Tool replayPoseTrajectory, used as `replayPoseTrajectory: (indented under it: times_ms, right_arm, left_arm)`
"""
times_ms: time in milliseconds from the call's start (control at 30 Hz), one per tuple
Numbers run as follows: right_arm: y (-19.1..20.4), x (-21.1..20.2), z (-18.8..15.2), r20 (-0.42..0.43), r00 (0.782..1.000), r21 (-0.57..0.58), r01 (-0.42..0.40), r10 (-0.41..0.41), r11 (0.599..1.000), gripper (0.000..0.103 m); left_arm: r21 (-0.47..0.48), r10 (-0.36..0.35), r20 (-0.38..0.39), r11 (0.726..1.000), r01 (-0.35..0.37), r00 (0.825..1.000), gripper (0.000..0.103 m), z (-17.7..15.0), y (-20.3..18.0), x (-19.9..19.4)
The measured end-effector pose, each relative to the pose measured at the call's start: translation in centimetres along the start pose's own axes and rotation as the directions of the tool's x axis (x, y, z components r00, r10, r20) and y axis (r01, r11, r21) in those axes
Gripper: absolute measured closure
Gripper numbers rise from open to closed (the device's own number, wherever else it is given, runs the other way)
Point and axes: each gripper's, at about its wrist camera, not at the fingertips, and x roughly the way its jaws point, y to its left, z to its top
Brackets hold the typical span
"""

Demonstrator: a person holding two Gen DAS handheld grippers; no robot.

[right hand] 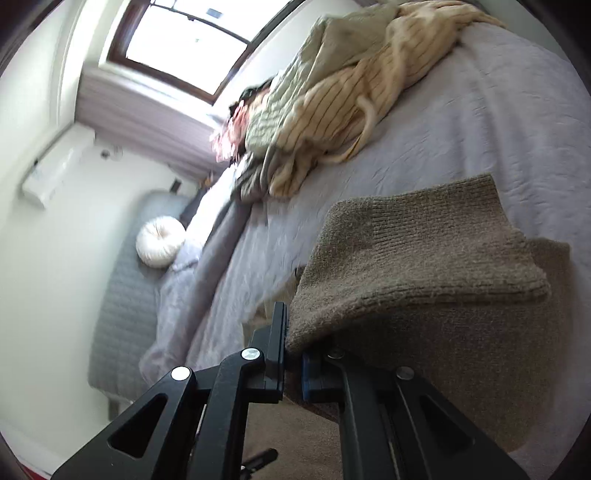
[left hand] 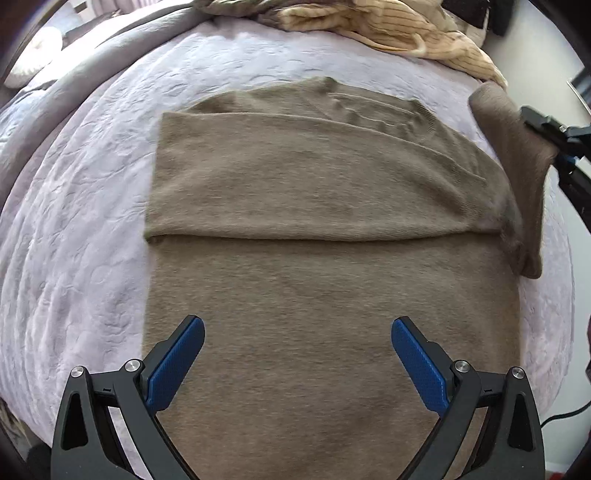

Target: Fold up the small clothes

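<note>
A brown knitted sweater (left hand: 314, 280) lies flat on the pale lilac bedspread (left hand: 81, 229), one sleeve folded straight across its chest. My left gripper (left hand: 297, 328) hangs open above the sweater's lower body, blue pads wide apart, nothing between them. The other sleeve (left hand: 517, 155) is lifted off the bed at the right, pinched by my right gripper (left hand: 546, 129). In the right wrist view the right gripper (right hand: 293, 354) is shut on that sleeve (right hand: 417, 266), whose ribbed cuff droops over the fingers and hides the right pad.
A heap of cream striped and beige clothes (left hand: 399, 26) lies at the far edge of the bed; it also shows as the pile (right hand: 340, 103). A grey blanket (left hand: 85, 74) runs along the left side. A round white cushion (right hand: 160, 242) sits by the headboard.
</note>
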Motion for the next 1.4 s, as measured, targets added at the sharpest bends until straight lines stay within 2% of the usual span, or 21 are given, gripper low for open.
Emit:
replayPoseTrajectory:
  times_ms: [67,133,200,267,333,400,467,533,600,633,700,767,833,867,900,967,1033,1167,1267,1300,1400]
  right_arm:
    - [0.6,4.7,-1.9,-0.109,0.992,-0.033,0.060,-0.063,0.998,0.092]
    - [0.3,9.5,-3.8,-0.228,0.961,-0.026,0.153,-0.155,0.988,0.092]
    - [-1.4,11.6,-4.5,-0.277,0.939,0.027,0.220,-0.204,0.975,0.092]
    - [-2.6,11.2,-4.9,-0.248,0.952,0.133,0.219,-0.181,0.967,0.089]
    - [-3.1,9.6,-4.9,-0.181,0.969,0.230,0.207,-0.167,0.951,0.072]
    - [-3.5,8.8,-3.8,-0.115,0.983,0.298,0.171,-0.142,0.939,0.069]
    - [-3.2,9.0,-2.5,-0.098,0.986,0.310,0.162,-0.138,0.937,0.073]
    - [-0.7,10.3,-1.3,-0.114,0.982,0.201,0.168,-0.148,0.965,0.092]
    - [2.8,12.3,-1.5,-0.149,0.974,0.024,0.176,-0.171,0.984,0.092]
    - [4.5,13.3,-2.0,-0.170,0.967,-0.062,0.182,-0.190,0.981,0.092]
    - [7.5,15.5,-3.7,-0.209,0.947,-0.234,0.193,-0.243,0.953,0.092]
    - [9.2,17.5,-5.8,-0.252,0.916,-0.359,0.211,-0.312,0.909,0.091]
    - [10.0,19.4,-7.7,-0.284,0.867,-0.459,0.253,-0.410,0.852,0.085]
    - [9.9,19.6,-8.5,-0.294,0.853,-0.480,0.258,-0.431,0.839,0.085]
    - [9.9,19.6,-9.1,-0.301,0.848,-0.490,0.255,-0.436,0.834,0.080]
    - [9.3,18.5,-9.6,-0.309,0.857,-0.463,0.243,-0.412,0.852,0.069]
    - [7.9,16.6,-9.8,-0.325,0.871,-0.379,0.236,-0.367,0.895,0.055]
    - [3.0,11.3,-10.2,-0.319,0.895,-0.166,0.271,-0.312,0.948,0.055]
    - [-0.4,7.7,-10.8,-0.292,0.918,0.014,0.284,-0.268,0.959,0.055]
    - [-1.6,6.4,-11.0,-0.277,0.927,0.072,0.284,-0.254,0.956,0.055]
    - [-4.5,3.2,-11.5,-0.228,0.949,0.203,0.265,-0.218,0.943,0.055]
  left_arm:
    - [-0.038,0.010,0.003,0.999,-0.010,1.000,0.002,-0.2,2.3,0.2]
    - [-0.068,0.021,0.002,0.997,-0.021,1.000,0.002,-0.7,4.5,0.2]
    - [-0.094,0.027,0.000,0.995,-0.027,1.000,0.002,-1.2,6.4,0.3]
    - [-0.121,0.026,-0.001,0.992,-0.026,1.000,0.002,-1.8,8.0,0.4]
    - [-0.144,0.020,-0.002,0.989,-0.020,1.000,0.002,-2.5,9.5,0.5]
    - [-0.157,0.016,-0.002,0.987,-0.016,1.000,0.002,-2.9,10.7,0.6]
    - [-0.167,0.011,-0.002,0.986,-0.011,1.000,0.002,-3.3,11.6,0.6]
    - [-0.182,0.004,0.004,0.983,-0.004,1.000,0.002,-3.5,12.4,0.4]
    - [-0.197,0.001,0.015,0.980,0.002,1.000,0.002,-3.6,13.2,0.1]
    - [-0.205,-0.001,0.020,0.979,0.005,1.000,0.002,-3.6,13.5,-0.1]
    - [-0.222,-0.009,0.030,0.975,0.016,0.999,0.002,-3.5,14.3,-0.4]
    - [-0.236,-0.021,0.040,0.971,0.030,0.999,0.002,-3.3,14.6,-0.7]
    - [-0.244,-0.040,0.050,0.969,0.051,0.998,0.002,-3.0,14.9,-0.9]
    - [-0.244,-0.050,0.055,0.968,0.062,0.997,0.002,-2.8,14.9,-1.0]
    - [-0.241,-0.062,0.059,0.968,0.075,0.996,0.002,-2.5,14.8,-1.0]
    - [-0.238,-0.104,0.068,0.964,0.117,0.992,0.002,-1.3,14.0,-0.5]
    - [-0.232,-0.173,0.080,0.954,0.188,0.982,0.002,-0.2,13.0,-0.2]
    - [-0.207,-0.288,0.095,0.931,0.302,0.953,0.002,3.1,10.2,1.5]
    - [-0.210,-0.357,0.092,0.906,0.369,0.930,0.002,5.4,8.2,2.9]
    - [-0.212,-0.367,0.091,0.901,0.378,0.926,0.002,6.1,7.7,3.4]
    - [-0.219,-0.360,0.081,0.903,0.368,0.930,0.002,7.5,6.9,4.6]
